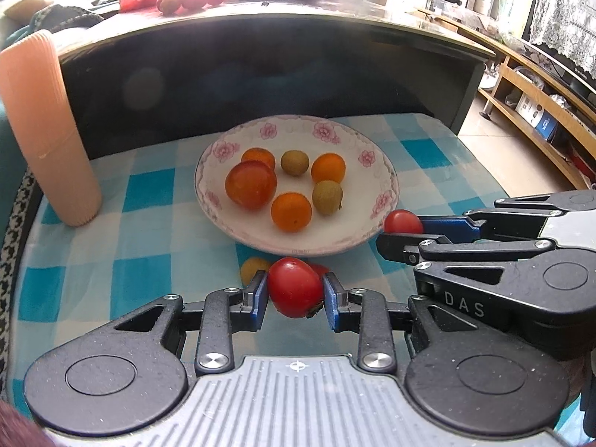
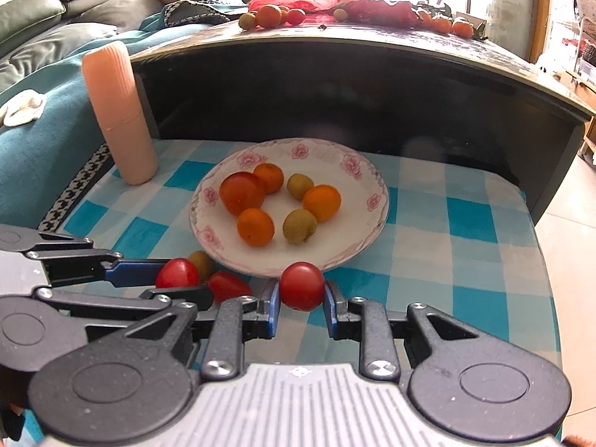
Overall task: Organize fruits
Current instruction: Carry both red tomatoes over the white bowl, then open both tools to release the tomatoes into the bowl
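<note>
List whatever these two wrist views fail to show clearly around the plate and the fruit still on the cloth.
- Left wrist view: red fruit on the cloth, nearly hidden behind the tomato in the left hand-held gripper.
- Same view: yellowish fruit, partly covered by a gripper finger.
- Both views: fruit on the dark tabletop, washed out by window glare.
- Right wrist view: plate, near rim cut by the held tomato.

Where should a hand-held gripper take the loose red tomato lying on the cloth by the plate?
Grip the loose red tomato across its narrow middle, coming from above: it lies long-side down on the checked cloth, crowded by the yellow-green fruit and the plate rim.
</note>
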Tool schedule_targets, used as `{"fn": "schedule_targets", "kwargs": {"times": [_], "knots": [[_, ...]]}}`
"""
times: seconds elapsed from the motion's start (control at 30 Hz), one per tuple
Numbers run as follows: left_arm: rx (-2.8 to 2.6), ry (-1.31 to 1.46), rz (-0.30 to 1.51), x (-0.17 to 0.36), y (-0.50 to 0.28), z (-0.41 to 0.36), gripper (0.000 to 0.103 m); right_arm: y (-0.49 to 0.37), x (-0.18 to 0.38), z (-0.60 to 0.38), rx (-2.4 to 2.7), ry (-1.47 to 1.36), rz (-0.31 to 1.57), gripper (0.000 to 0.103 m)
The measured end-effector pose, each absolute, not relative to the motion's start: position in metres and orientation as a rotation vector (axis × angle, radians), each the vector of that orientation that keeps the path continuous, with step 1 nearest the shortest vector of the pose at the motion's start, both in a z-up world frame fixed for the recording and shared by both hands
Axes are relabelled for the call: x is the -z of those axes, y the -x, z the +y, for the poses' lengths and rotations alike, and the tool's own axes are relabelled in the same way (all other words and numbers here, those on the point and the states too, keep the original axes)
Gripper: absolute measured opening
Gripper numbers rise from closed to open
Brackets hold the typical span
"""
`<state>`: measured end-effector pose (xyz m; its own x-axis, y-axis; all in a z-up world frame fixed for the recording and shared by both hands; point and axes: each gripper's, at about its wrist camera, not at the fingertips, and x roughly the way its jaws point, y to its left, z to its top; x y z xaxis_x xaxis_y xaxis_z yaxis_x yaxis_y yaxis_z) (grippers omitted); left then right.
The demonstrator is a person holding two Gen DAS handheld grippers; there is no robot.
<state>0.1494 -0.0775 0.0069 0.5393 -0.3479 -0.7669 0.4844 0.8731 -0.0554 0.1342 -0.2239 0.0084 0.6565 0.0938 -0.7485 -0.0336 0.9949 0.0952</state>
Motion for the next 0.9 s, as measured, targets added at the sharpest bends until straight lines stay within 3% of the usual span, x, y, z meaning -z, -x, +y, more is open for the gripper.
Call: {"fn": "schedule_targets", "kwargs": {"times": [0.9], "knots": [[0.451, -0.147, 0.843, 0.006, -0.199, -0.093, 0.038, -0.188, 0.013, -0.241, -0.047, -0.119, 0.818, 0.045]]}}
